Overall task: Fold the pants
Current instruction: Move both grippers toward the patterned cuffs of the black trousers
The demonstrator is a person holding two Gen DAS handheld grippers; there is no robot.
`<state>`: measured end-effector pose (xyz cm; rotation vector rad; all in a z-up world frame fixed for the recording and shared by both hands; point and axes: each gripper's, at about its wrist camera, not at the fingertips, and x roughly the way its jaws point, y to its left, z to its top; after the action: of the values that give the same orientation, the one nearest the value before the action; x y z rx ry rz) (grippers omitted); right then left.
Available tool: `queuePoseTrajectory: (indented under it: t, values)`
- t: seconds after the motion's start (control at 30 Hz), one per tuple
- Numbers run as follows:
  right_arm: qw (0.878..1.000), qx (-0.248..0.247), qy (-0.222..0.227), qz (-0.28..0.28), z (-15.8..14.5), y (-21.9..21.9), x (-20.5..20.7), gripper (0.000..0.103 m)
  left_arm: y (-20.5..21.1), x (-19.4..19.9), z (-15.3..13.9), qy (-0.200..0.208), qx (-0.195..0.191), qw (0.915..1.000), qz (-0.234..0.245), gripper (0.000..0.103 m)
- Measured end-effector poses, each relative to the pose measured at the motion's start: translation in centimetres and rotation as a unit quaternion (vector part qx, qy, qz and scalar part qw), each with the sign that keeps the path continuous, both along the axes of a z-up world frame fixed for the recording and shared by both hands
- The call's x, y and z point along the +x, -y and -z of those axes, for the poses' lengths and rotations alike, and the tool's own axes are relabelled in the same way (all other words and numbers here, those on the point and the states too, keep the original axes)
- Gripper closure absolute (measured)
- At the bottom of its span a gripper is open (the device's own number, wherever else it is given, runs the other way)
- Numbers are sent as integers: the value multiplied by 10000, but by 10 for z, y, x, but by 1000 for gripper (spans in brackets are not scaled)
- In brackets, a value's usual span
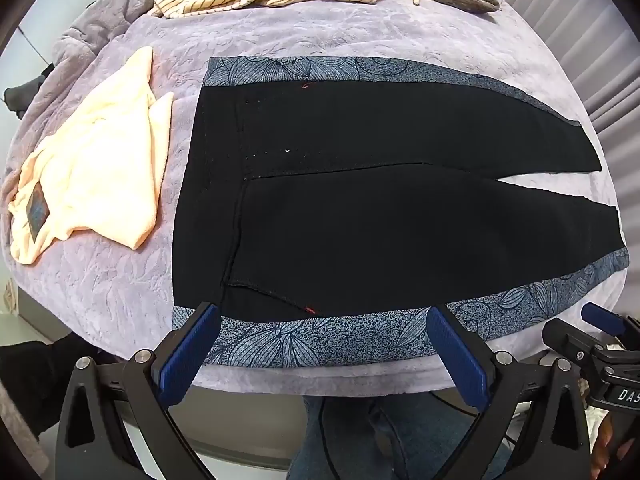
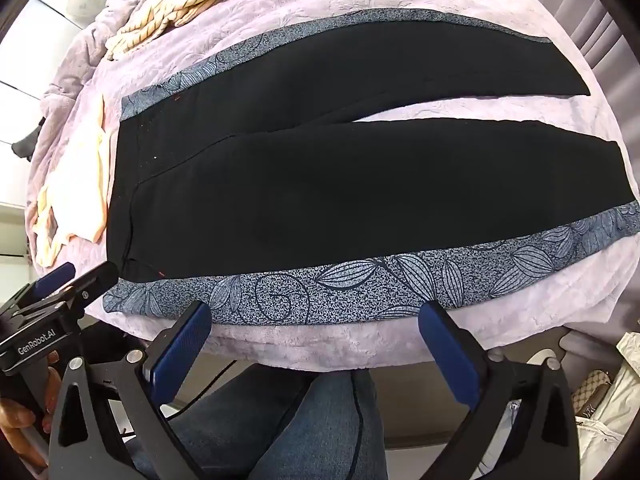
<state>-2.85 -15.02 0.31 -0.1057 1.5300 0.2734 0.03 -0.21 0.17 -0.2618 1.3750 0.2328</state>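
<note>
- Both grippers, left gripper (image 1: 320, 354) and right gripper (image 2: 314, 346), hang with jaws spread wide and nothing between the fingers.
- Just past the fingertips lies the patterned side stripe (image 2: 360, 284) of the pants (image 1: 360, 220), spread flat on the lilac blanket (image 1: 120, 288).
- Beyond, the legs part slightly.
- Risk, as I judge it: pinching blanket pile along with the hem would drag the bedding and skew the fold.
- Left of the fingers, a peach garment (image 1: 104, 184) could snag.
</note>
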Motion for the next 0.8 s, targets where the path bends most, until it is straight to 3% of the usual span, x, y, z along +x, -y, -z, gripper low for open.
queuePoseTrajectory:
  t: [0.4, 0.8]
  values:
    - [9999, -117, -47, 15, 6, 1, -8, 0, -5, -3, 9, -26, 8, 9999, -140, 0]
    - [9997, -29, -151, 203, 31, 9, 6, 0, -21, -10, 44, -172, -110, 9994, -264, 0]
